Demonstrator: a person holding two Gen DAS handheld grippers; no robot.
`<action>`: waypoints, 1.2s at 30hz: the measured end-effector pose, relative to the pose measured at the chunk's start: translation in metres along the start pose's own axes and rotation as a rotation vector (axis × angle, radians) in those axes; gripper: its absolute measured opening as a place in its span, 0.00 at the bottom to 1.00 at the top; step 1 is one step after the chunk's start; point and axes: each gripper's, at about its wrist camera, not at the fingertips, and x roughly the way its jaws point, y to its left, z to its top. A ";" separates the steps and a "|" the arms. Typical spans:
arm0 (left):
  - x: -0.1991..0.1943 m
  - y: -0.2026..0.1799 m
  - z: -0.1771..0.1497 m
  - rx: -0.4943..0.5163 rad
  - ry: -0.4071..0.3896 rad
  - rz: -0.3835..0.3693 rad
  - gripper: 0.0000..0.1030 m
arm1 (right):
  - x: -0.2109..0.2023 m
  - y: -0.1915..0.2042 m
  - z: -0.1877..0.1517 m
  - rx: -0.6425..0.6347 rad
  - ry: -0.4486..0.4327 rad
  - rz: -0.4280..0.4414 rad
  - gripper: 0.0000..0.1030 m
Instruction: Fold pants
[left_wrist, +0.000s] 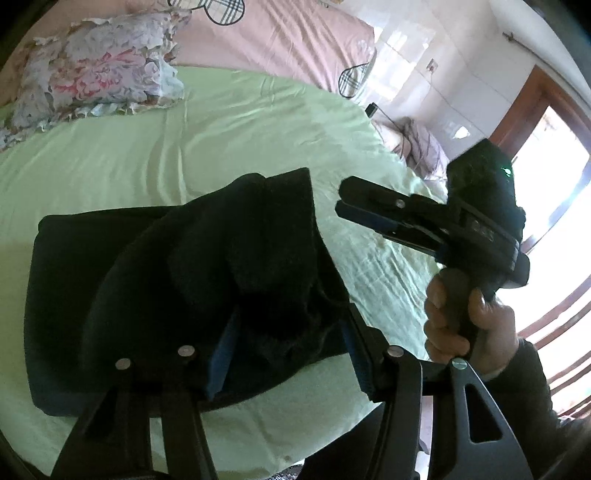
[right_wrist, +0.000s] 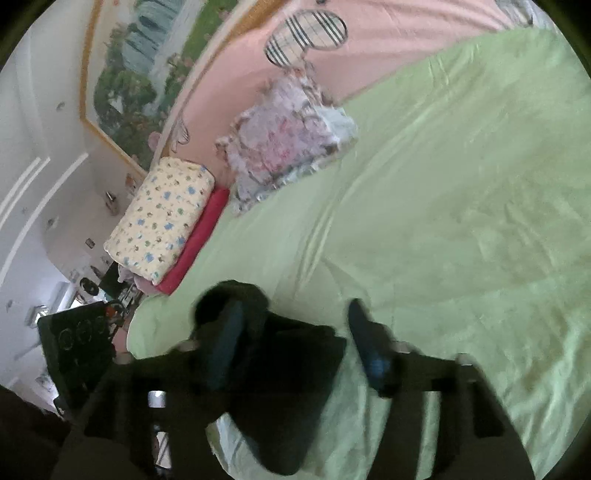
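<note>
The dark pants (left_wrist: 177, 280) lie folded in a thick bundle on the green bedsheet (left_wrist: 221, 140). My left gripper (left_wrist: 286, 345) is open, its blue-padded fingers (left_wrist: 221, 354) spread to either side of the bundle's raised near fold. My right gripper (left_wrist: 341, 201) is held in a hand to the right, above the sheet and apart from the pants; its fingers look close together there. In the blurred right wrist view the right gripper (right_wrist: 295, 332) has its fingers (right_wrist: 369, 350) spread over the pants' edge (right_wrist: 295, 369), holding nothing.
A floral ruffled pillow (left_wrist: 96, 74) lies at the far left of the bed, against a pink cover (left_wrist: 280, 37). A yellow patterned pillow (right_wrist: 162, 218) on a red one sits at the bed's corner. A window (left_wrist: 554, 184) is at the right.
</note>
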 end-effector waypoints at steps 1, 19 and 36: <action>-0.002 0.001 0.000 -0.002 -0.001 -0.004 0.56 | -0.004 0.006 -0.002 -0.008 -0.012 -0.002 0.62; -0.057 0.078 -0.006 -0.165 -0.101 0.087 0.62 | -0.001 0.072 -0.032 -0.015 -0.040 -0.225 0.73; -0.070 0.134 -0.009 -0.263 -0.141 0.174 0.69 | -0.001 0.098 -0.048 0.027 -0.134 -0.416 0.84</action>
